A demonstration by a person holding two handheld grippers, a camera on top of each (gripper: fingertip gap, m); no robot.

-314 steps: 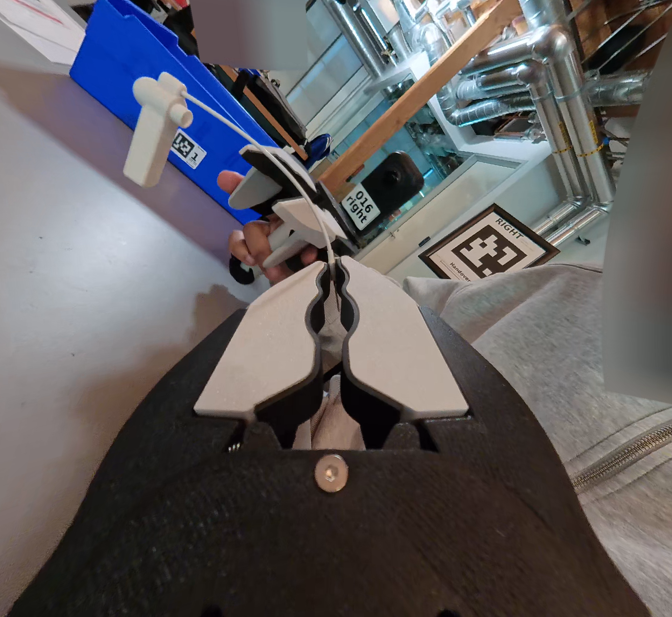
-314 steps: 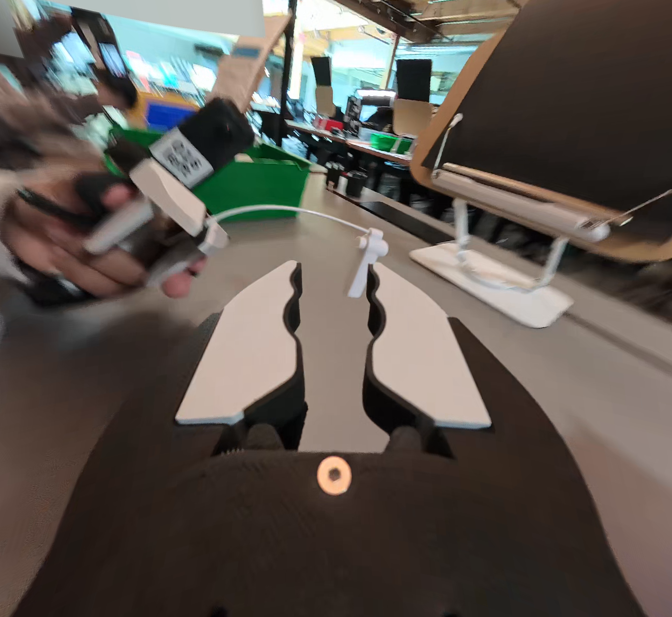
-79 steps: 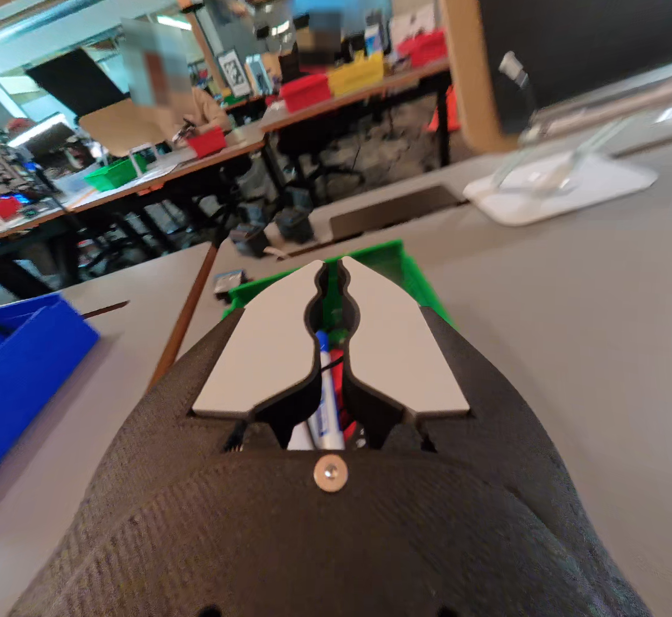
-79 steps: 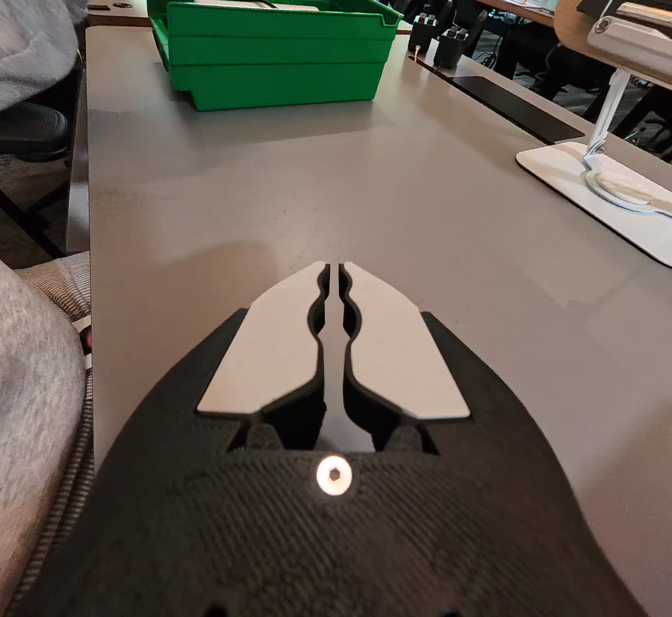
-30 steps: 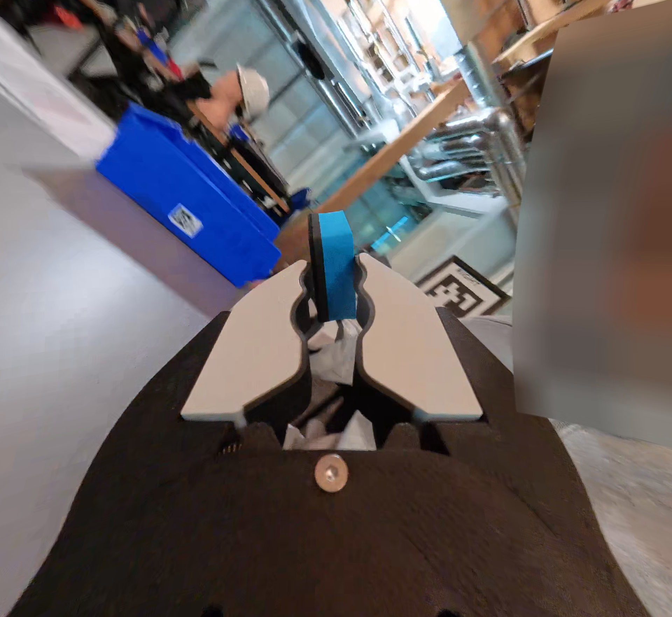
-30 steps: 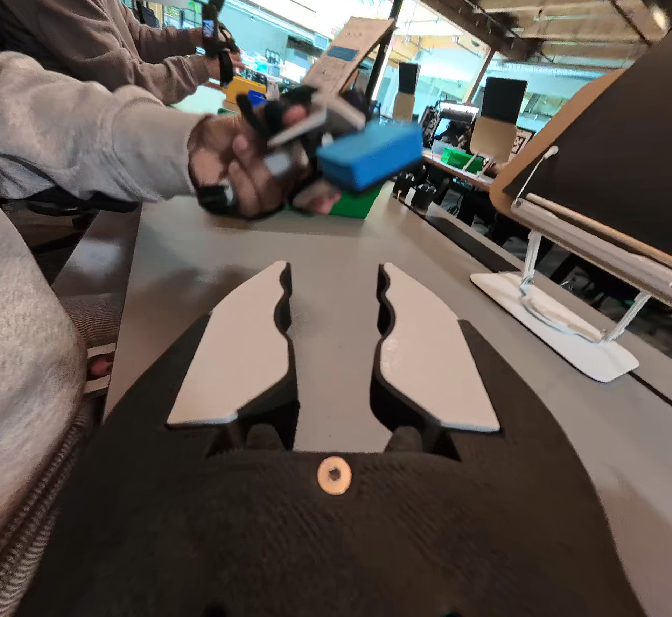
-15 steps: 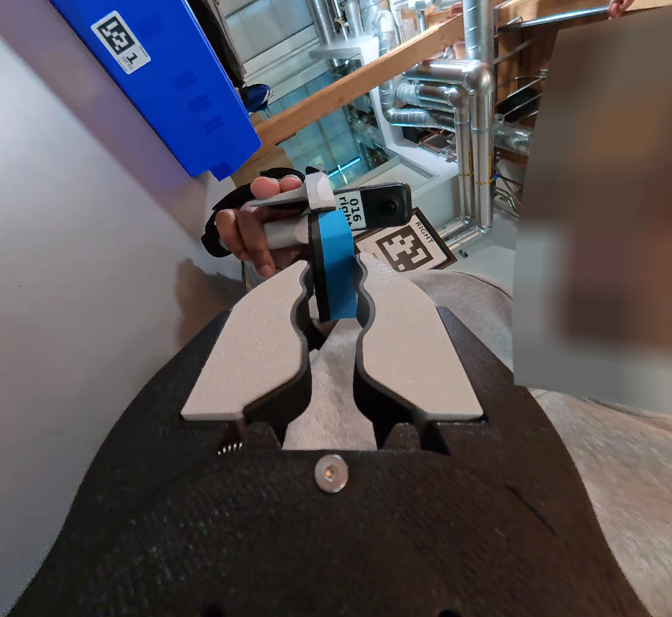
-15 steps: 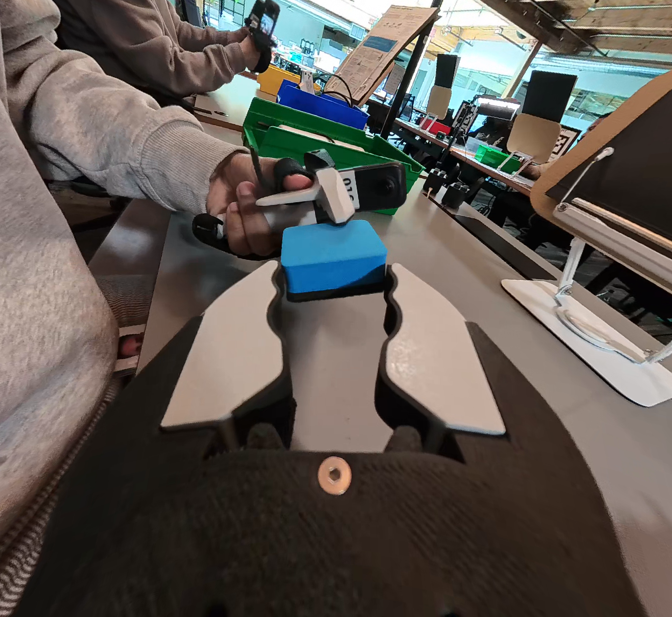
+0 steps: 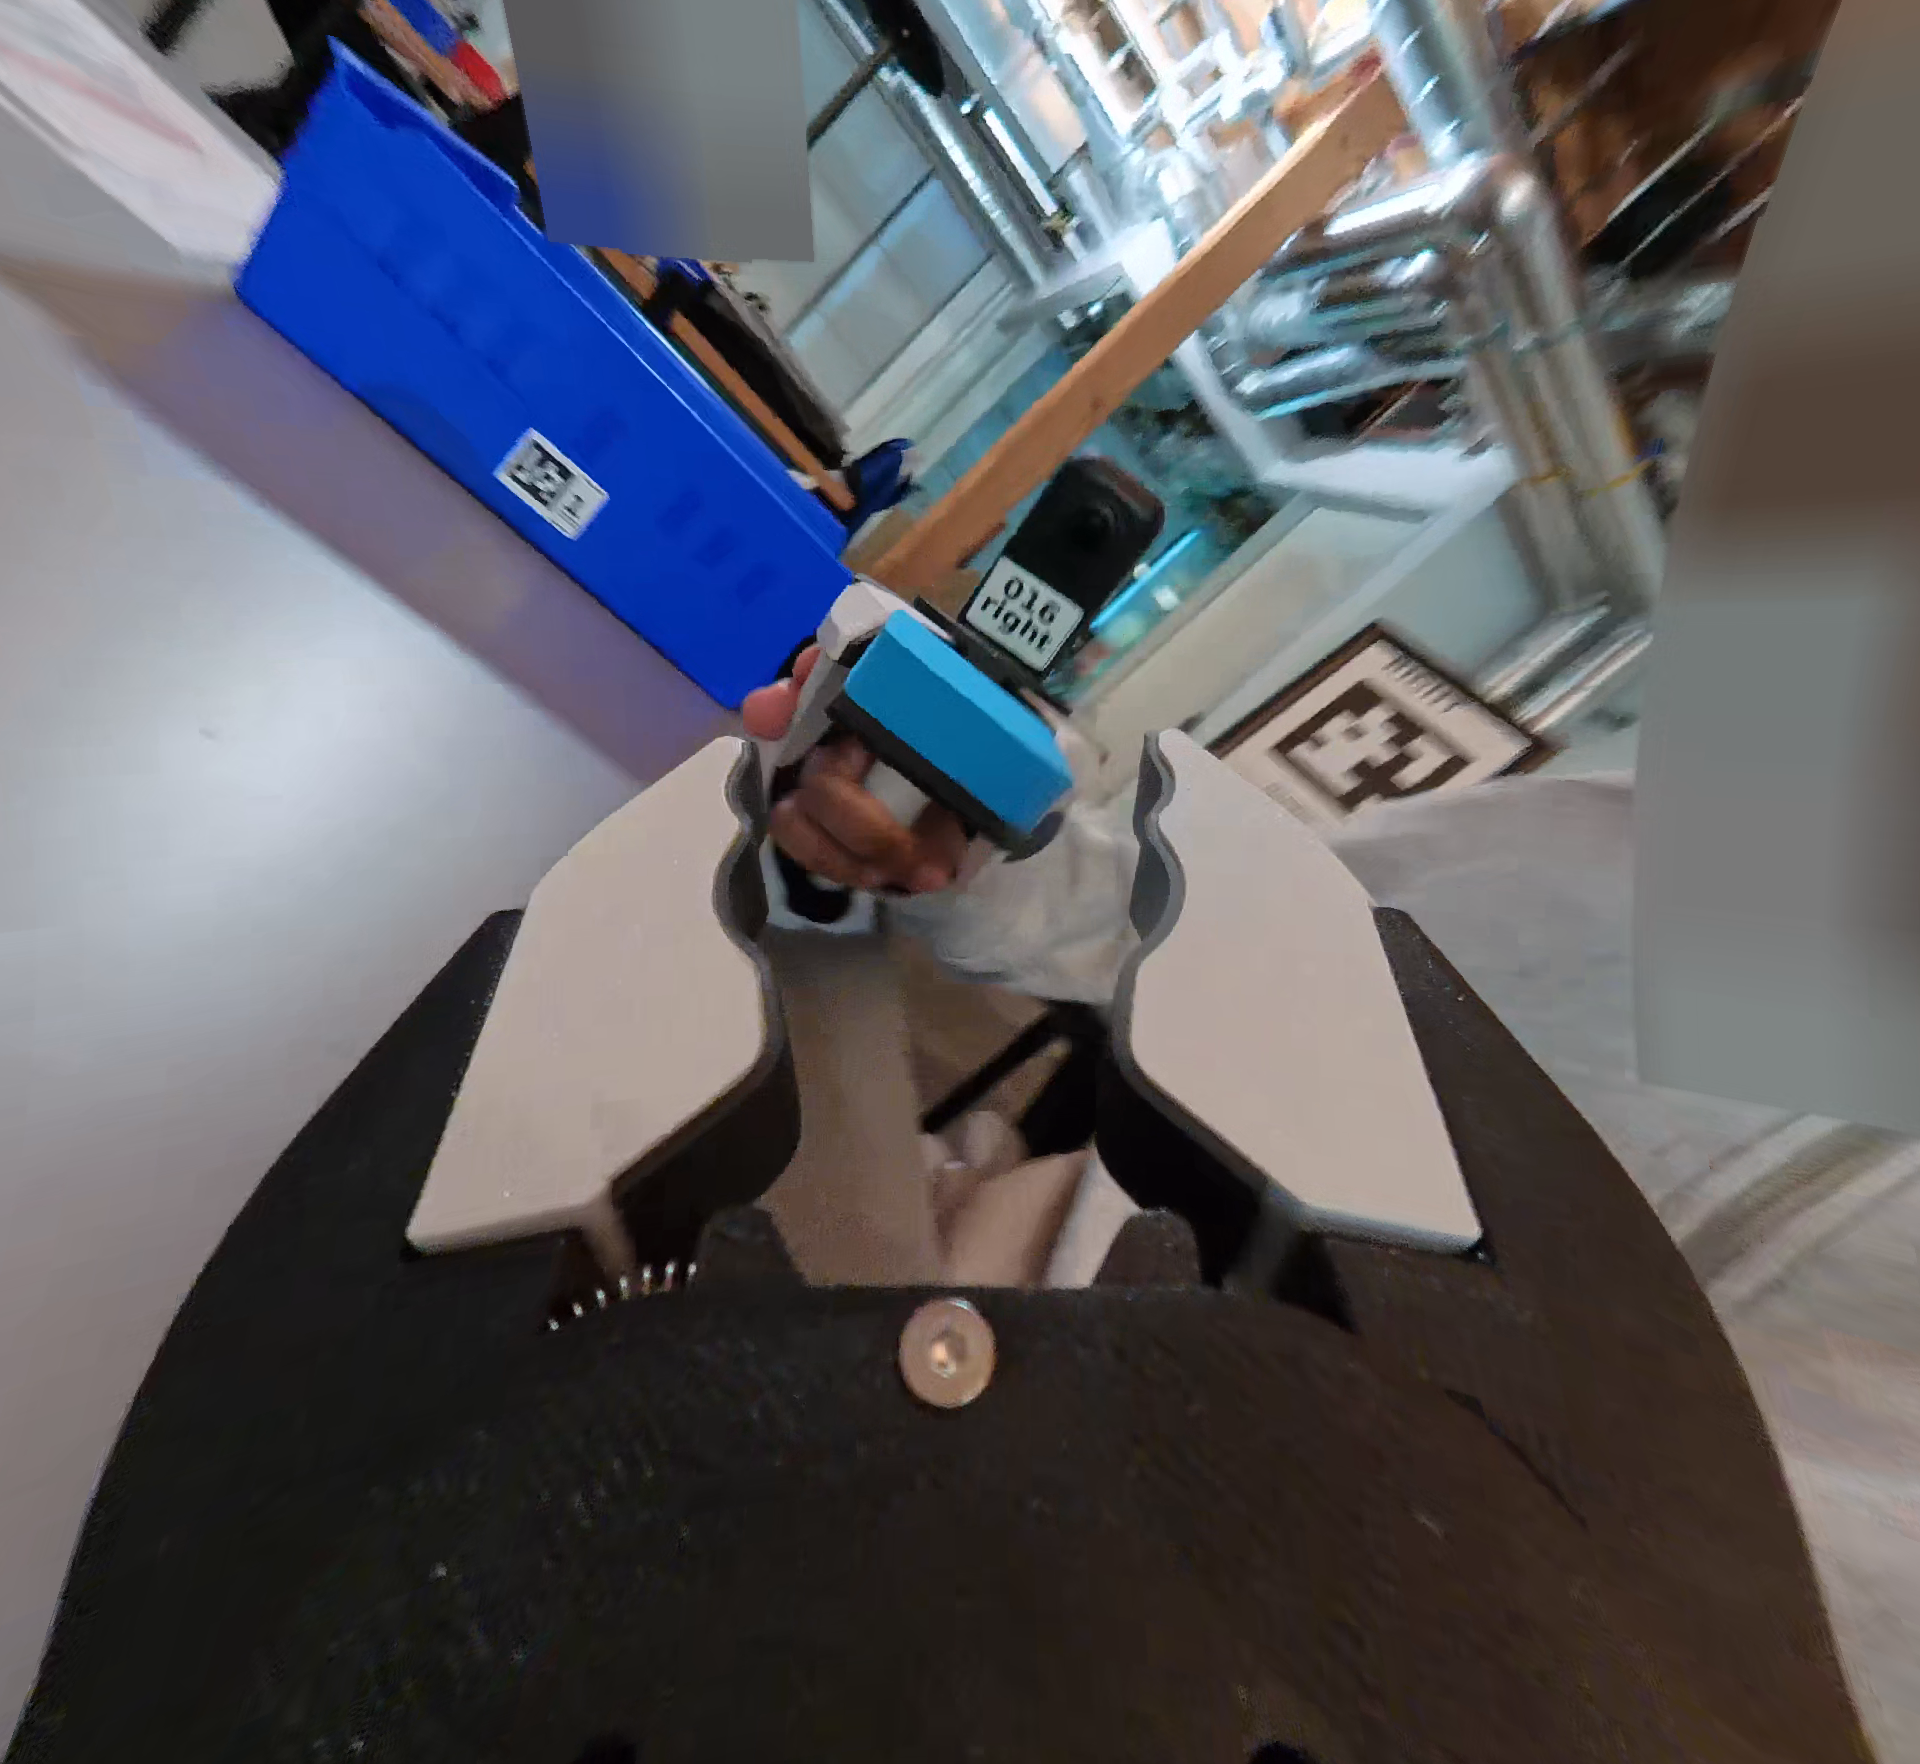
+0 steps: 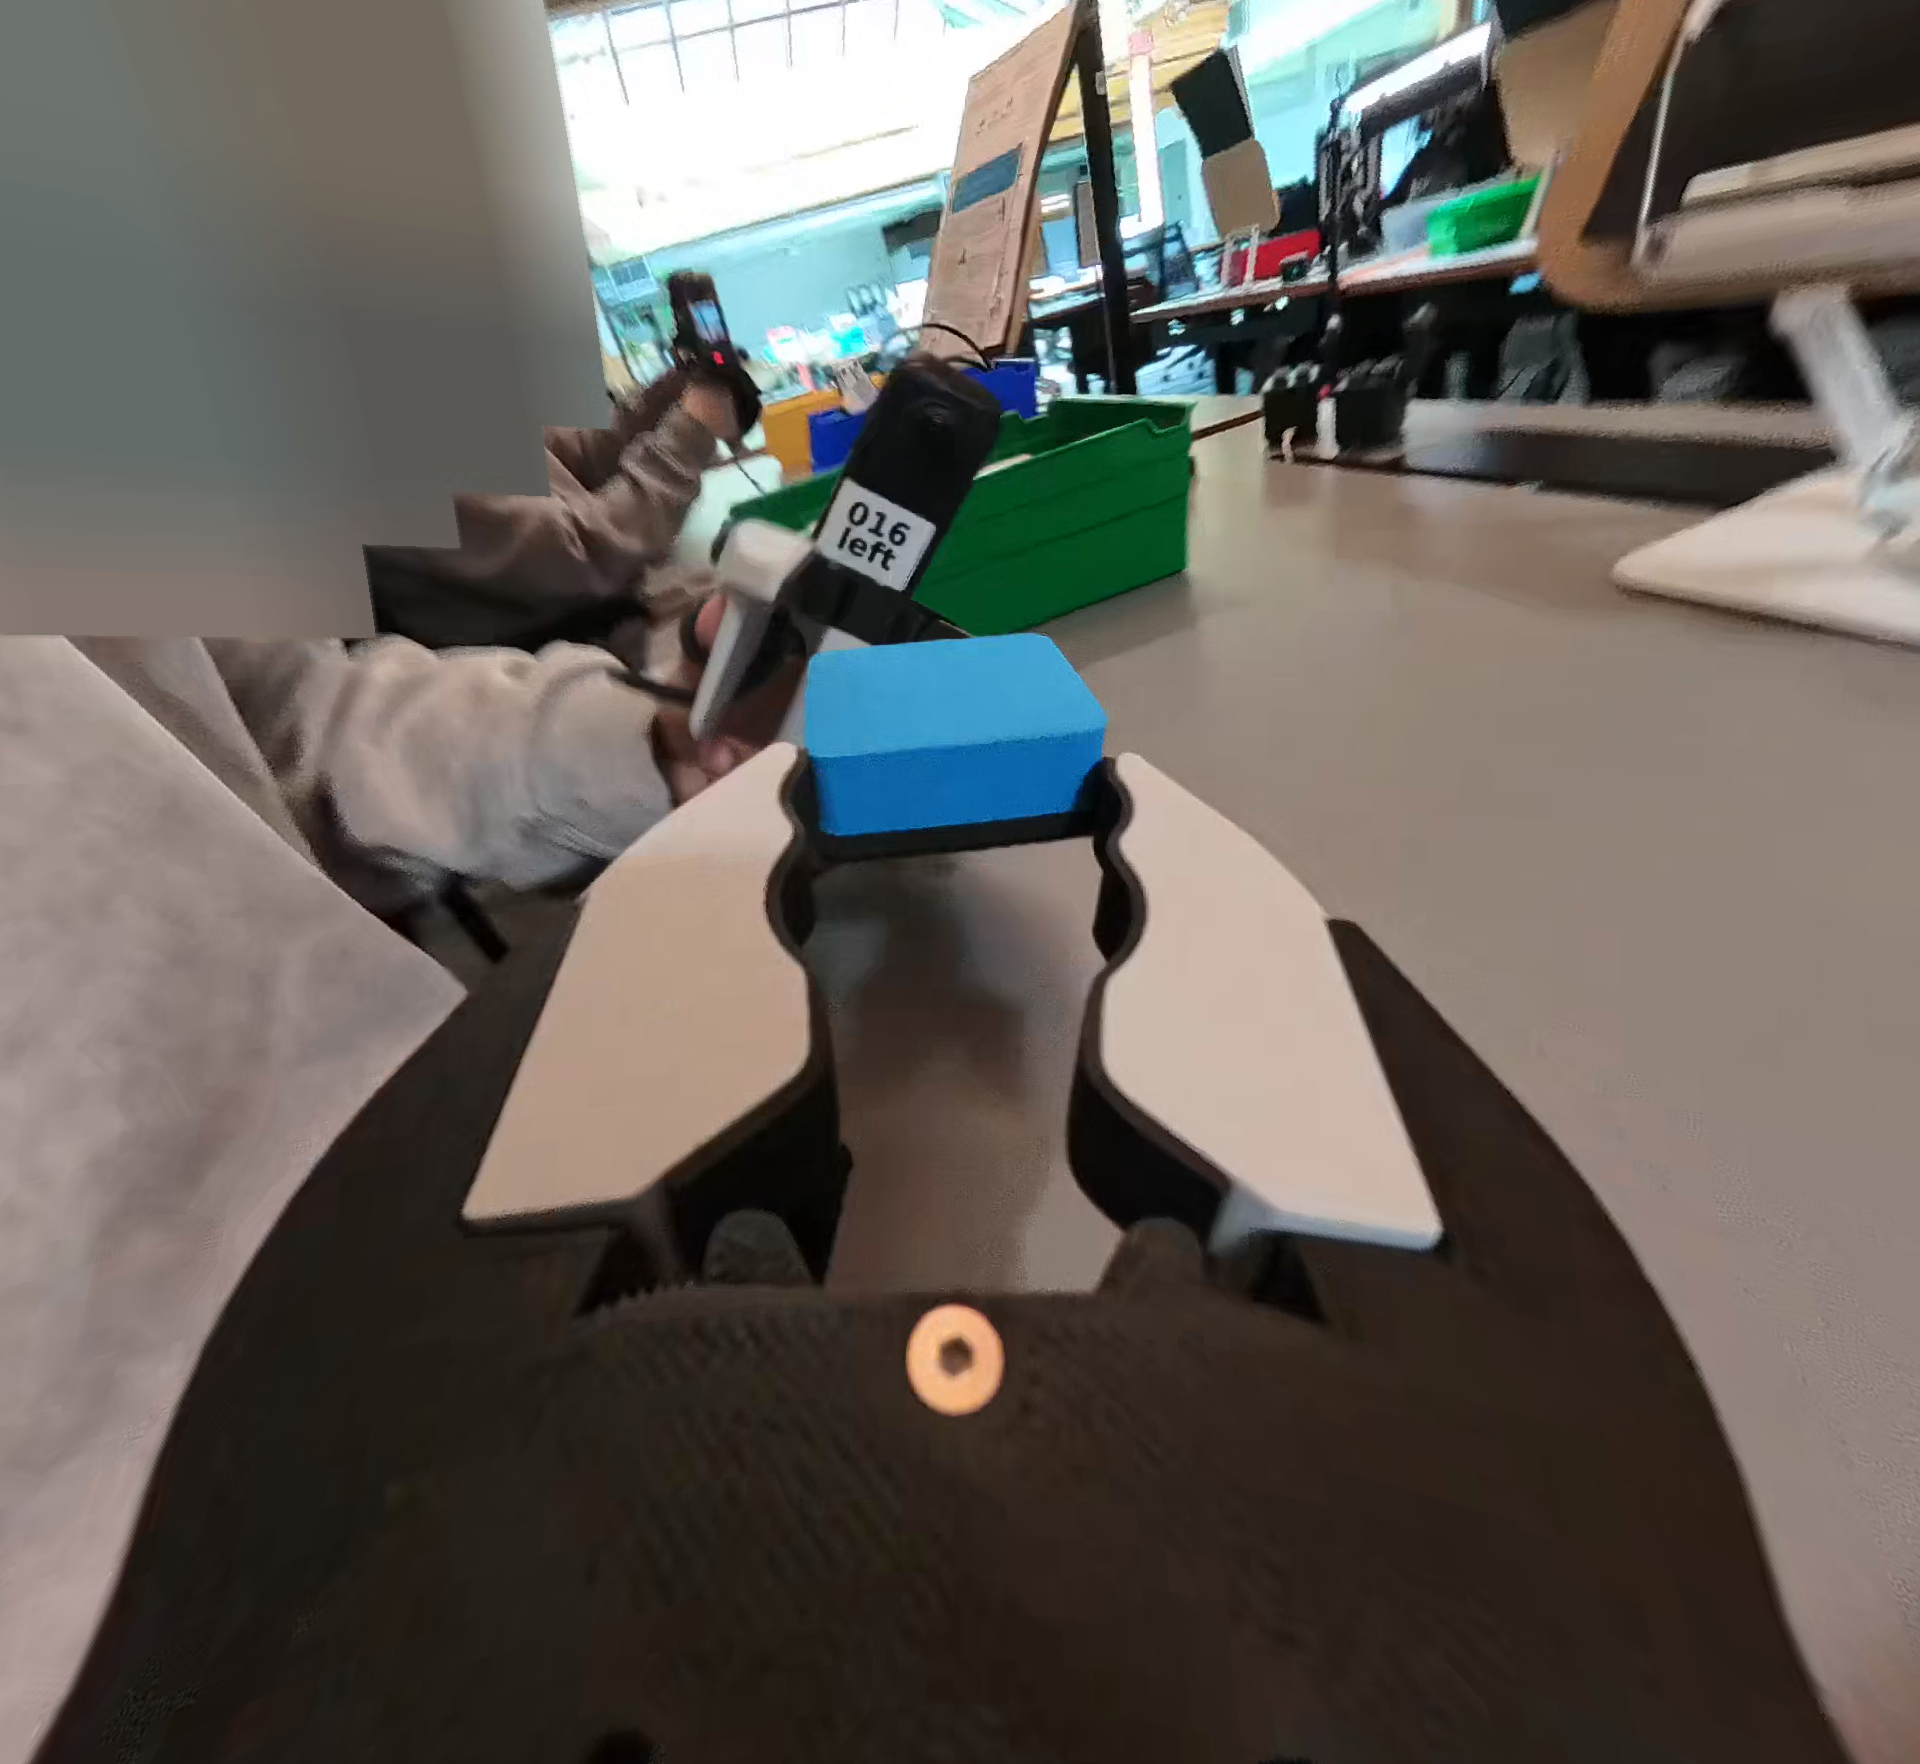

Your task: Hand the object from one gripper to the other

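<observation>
Right gripper (image 10: 954,779): clamped on the blue eraser (image 10: 951,729) at its fingertips.
Left gripper (image 9: 943,769): spread wide, empty, just short of it.

A: Surface? 
B: Grey table (image 10: 1455,779), matte top, seen in both wrist views.

A: What rests on it? 
B: A green bin (image 10: 1049,509) at the far side, a white stand base (image 10: 1766,561) at the right edge, two small black items (image 10: 1330,410) behind the bin. In the left wrist view, a blue bin (image 9: 540,426) sits on the table (image 9: 260,779), bearing a small label.
</observation>
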